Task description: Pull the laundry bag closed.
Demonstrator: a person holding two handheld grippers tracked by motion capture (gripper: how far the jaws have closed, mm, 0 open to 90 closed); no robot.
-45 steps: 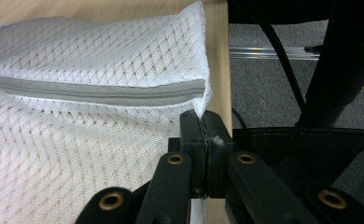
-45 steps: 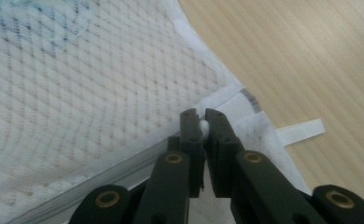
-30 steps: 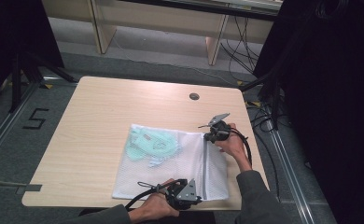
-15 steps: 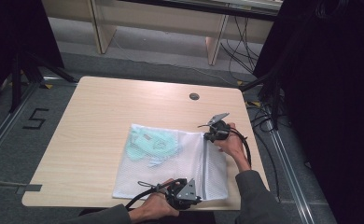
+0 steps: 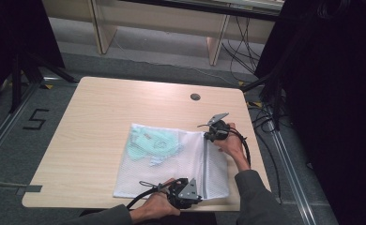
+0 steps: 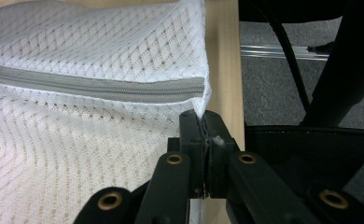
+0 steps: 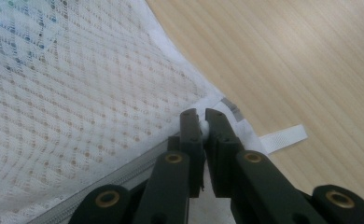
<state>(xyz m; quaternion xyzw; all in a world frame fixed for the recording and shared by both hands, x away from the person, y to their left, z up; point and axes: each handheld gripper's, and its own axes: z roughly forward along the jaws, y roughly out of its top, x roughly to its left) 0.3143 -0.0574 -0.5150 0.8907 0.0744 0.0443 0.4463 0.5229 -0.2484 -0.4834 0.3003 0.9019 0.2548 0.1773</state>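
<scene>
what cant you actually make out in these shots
- High view: what the pale green item inside the mesh bag is; the mesh blurs it.
- Left gripper view: the zipper pull; cut off by the edge.
- Right gripper view: the right gripper fingers hide the pinched bag corner.

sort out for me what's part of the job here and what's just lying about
In the job:
- white mesh bag with its grey zip
- teal cloth inside the bag
- left tongs, shut on the bag's near zip end
- right tongs, shut on the far zip end

Just about:
- table with its cable hole
- floor mark "5"
- cables on the floor
</scene>
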